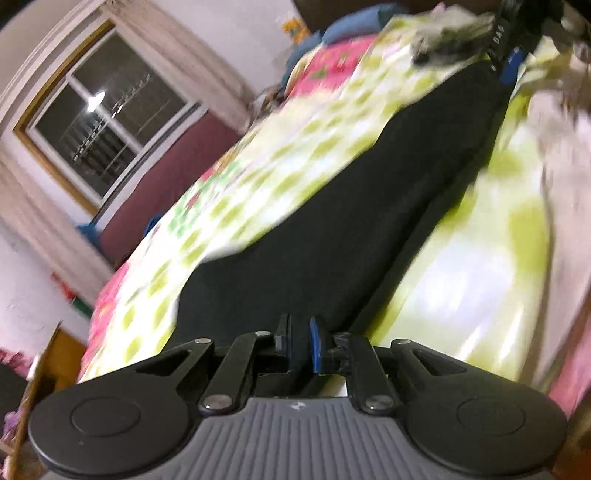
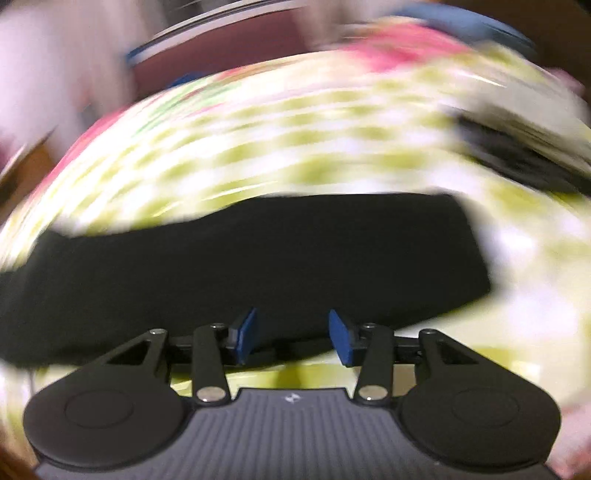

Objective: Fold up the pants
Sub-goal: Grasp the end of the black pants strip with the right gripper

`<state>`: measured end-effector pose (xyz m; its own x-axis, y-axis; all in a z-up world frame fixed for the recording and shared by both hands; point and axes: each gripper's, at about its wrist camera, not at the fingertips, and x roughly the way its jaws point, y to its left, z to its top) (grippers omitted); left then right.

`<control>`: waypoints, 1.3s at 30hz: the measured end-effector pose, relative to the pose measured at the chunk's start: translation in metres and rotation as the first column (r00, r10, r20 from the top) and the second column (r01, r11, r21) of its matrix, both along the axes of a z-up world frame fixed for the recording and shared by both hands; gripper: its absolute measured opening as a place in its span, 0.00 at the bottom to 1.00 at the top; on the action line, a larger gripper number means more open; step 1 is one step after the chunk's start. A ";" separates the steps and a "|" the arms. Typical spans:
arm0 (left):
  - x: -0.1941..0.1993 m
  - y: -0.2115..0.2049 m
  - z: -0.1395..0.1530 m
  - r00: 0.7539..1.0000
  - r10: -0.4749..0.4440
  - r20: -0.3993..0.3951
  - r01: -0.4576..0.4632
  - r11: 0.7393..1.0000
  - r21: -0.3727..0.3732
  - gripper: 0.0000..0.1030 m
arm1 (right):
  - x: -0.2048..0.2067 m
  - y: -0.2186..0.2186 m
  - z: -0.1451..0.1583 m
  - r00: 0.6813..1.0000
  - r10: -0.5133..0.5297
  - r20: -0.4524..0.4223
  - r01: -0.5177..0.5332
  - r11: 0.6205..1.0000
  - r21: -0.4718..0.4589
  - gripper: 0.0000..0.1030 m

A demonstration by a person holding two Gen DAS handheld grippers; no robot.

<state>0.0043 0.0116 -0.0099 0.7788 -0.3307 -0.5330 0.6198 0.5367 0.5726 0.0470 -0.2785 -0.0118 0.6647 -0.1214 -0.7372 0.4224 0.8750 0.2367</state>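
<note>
A bed covered by a bedspread [image 1: 258, 177] with green checks and pink flowers. Behind it, a dark window [image 1: 107, 118] framed by pale curtains [image 1: 192, 55], a maroon wall panel [image 1: 173, 184] beneath, and a blue pillow [image 1: 354, 22] at the far end.

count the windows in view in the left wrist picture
1. The window is on the wall at upper left, beyond the bed, with curtains on both sides. The blurred right wrist view shows no clear window; others may be hidden.
</note>
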 end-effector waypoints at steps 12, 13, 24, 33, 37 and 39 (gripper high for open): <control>-0.001 -0.145 -0.012 0.981 -0.163 -0.103 0.153 0.983 -0.100 0.28 | -0.054 -0.099 -0.029 0.949 -0.308 0.069 0.263 0.892 0.367 0.45; -0.003 -0.150 -0.014 0.980 -0.171 -0.103 0.162 0.982 -0.093 0.29 | -0.051 -0.099 -0.032 0.953 -0.295 0.067 0.248 0.889 0.386 0.47; -0.007 -0.181 -0.012 0.974 -0.203 -0.104 0.194 0.977 -0.084 0.29 | -0.058 -0.118 -0.046 0.918 -0.387 0.082 0.320 0.849 0.421 0.16; -0.017 -0.203 -0.020 0.957 -0.265 -0.118 0.260 0.964 -0.059 0.29 | -0.068 -0.111 -0.031 0.914 -0.375 0.153 0.293 0.874 0.388 0.28; -0.018 -0.213 -0.020 0.950 -0.284 -0.127 0.279 0.959 -0.057 0.29 | -0.054 -0.119 -0.040 0.924 -0.362 0.124 0.293 0.877 0.380 0.26; -0.017 -0.219 -0.022 0.949 -0.289 -0.127 0.286 0.957 -0.046 0.29 | -0.046 -0.126 -0.044 0.927 -0.353 0.127 0.280 0.876 0.392 0.17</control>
<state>-0.0129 -0.2071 -0.0317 0.5725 -0.5457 -0.6119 0.8186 0.3385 0.4641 0.0012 -0.4042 -0.0560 0.7660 -0.0994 -0.6352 0.5777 0.5399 0.6122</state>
